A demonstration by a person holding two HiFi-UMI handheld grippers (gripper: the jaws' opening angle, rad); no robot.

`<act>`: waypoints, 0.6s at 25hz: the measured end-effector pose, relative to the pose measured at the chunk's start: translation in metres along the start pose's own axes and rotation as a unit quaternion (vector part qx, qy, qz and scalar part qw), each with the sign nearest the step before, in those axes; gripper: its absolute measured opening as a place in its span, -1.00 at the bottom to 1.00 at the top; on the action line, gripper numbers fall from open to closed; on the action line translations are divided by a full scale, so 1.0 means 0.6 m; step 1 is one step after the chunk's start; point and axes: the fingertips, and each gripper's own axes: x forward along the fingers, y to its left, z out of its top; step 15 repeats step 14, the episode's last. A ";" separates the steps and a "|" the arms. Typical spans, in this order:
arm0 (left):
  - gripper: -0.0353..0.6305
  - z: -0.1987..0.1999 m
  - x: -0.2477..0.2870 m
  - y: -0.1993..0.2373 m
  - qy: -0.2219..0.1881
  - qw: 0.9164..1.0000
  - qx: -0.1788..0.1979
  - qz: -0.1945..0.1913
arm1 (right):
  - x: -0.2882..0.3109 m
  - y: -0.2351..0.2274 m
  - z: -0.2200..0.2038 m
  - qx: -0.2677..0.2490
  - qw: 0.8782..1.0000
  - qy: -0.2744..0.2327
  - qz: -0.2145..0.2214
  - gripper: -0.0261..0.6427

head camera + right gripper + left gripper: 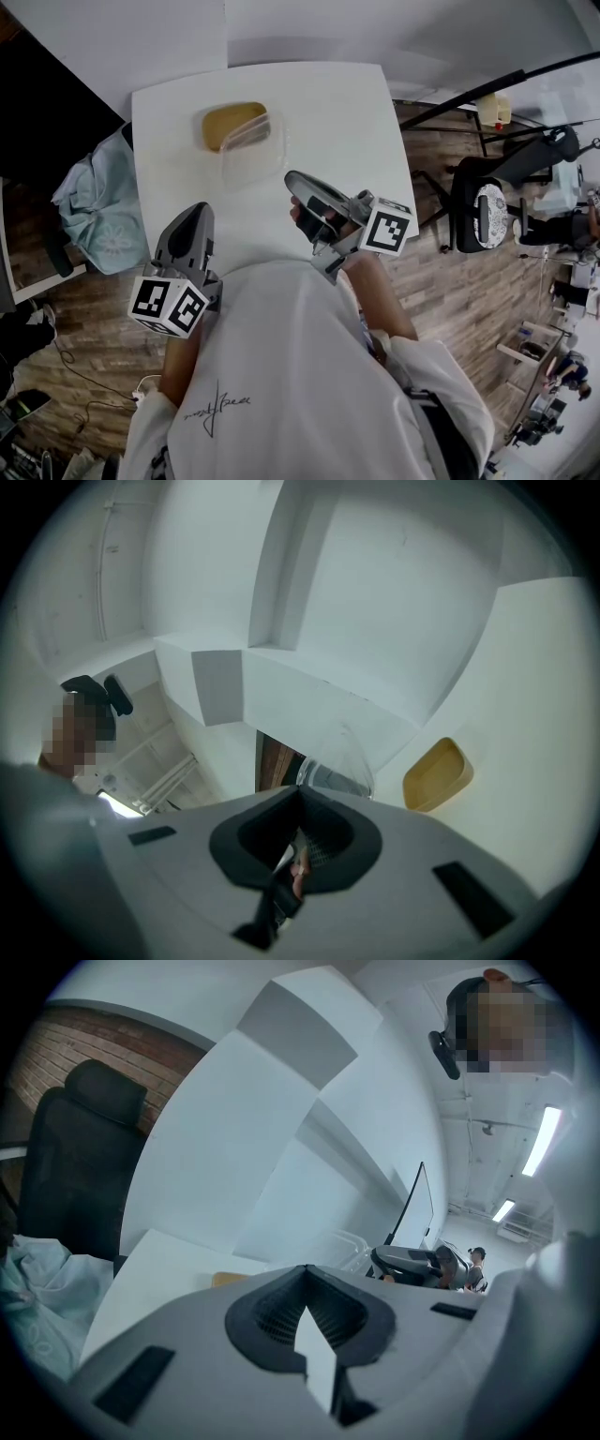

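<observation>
Jaws on your left gripper (305,1274) meet at the tips with nothing between them, and only a thin wedge of white table (328,112) shows through the gap behind the pads. Your right gripper (300,792) is the same, tips together and empty.

Seen from your head, the left gripper (195,210) sits over the near edge of the table. The right gripper (292,178) is further in over the tabletop, tilted toward its own left.

Straight ahead of the right gripper's tips, near but not touching, lies the clear tub (251,150). It shows just above the closed jaws in the right gripper view (337,761). Beyond the tub and pressed against its far side is the yellow dish (232,124), which shows off to the right of the jaws in that view (437,775).

From the left gripper, the tub (342,1246) is ahead and to the right, well apart. Only a sliver of the dish (228,1280) peeks over the jaw.

Off that gripper's left side, a pale cloth (98,216) is draped beside the table, with a black chair (80,1166) behind it.
</observation>
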 end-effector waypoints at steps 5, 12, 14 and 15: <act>-0.87 -0.008 0.002 -0.001 0.005 1.000 -0.010 -0.004 | -0.002 0.001 0.000 -0.005 1.000 0.009 -0.004 -0.89; -0.87 -0.014 0.004 0.010 0.011 1.000 -0.015 -0.007 | 0.009 -0.001 -0.010 -0.012 1.000 0.027 -0.003 -0.89; -0.87 -0.012 0.006 0.012 0.008 1.000 -0.013 -0.009 | 0.013 -0.002 -0.011 -0.014 0.999 0.032 -0.004 -0.89; -0.87 -0.012 0.006 0.012 0.008 1.000 -0.013 -0.009 | 0.013 -0.002 -0.011 -0.014 0.999 0.032 -0.004 -0.89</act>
